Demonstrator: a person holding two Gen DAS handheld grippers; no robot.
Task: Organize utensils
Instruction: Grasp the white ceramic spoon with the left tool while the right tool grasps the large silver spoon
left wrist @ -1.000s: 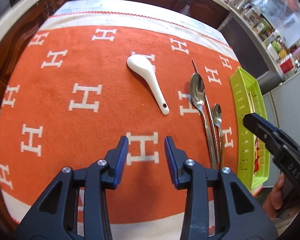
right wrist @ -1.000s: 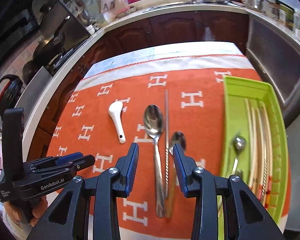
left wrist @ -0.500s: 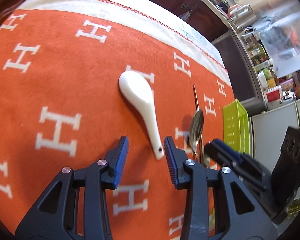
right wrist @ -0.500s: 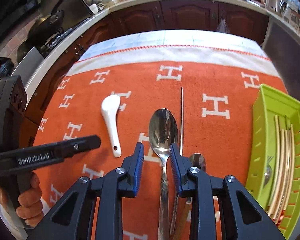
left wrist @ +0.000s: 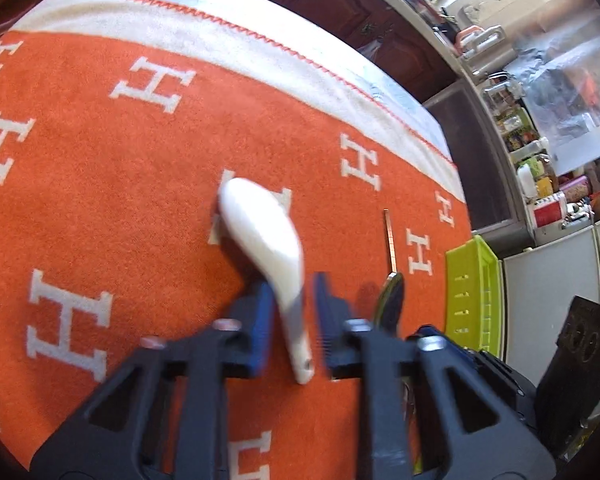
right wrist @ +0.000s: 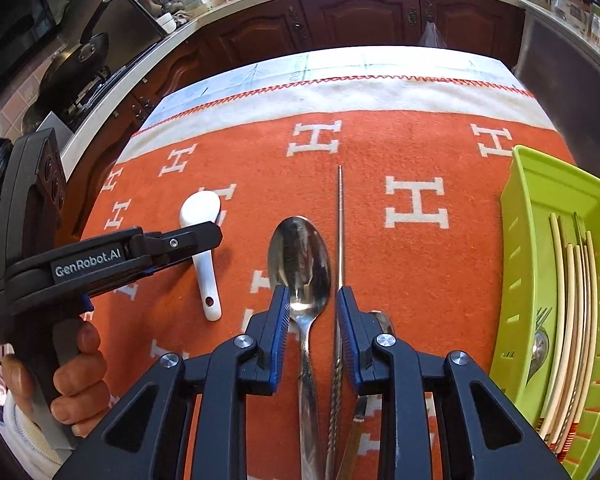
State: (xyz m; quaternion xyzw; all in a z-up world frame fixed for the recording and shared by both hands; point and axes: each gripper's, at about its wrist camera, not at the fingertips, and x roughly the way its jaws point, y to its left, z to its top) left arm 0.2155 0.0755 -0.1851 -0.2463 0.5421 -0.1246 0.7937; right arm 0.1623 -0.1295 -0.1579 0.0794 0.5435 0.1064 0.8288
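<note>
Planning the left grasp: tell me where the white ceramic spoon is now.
The white ceramic spoon lies on the orange cloth, left of the large metal spoon. In the left wrist view, its handle sits between the left hand-held gripper's open fingers.

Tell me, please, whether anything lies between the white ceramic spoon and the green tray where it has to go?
Yes. On the orange cloth, the large metal spoon, a thin metal chopstick and a smaller spoon lie between the white ceramic spoon and the green tray. The right gripper also hovers there.
</note>
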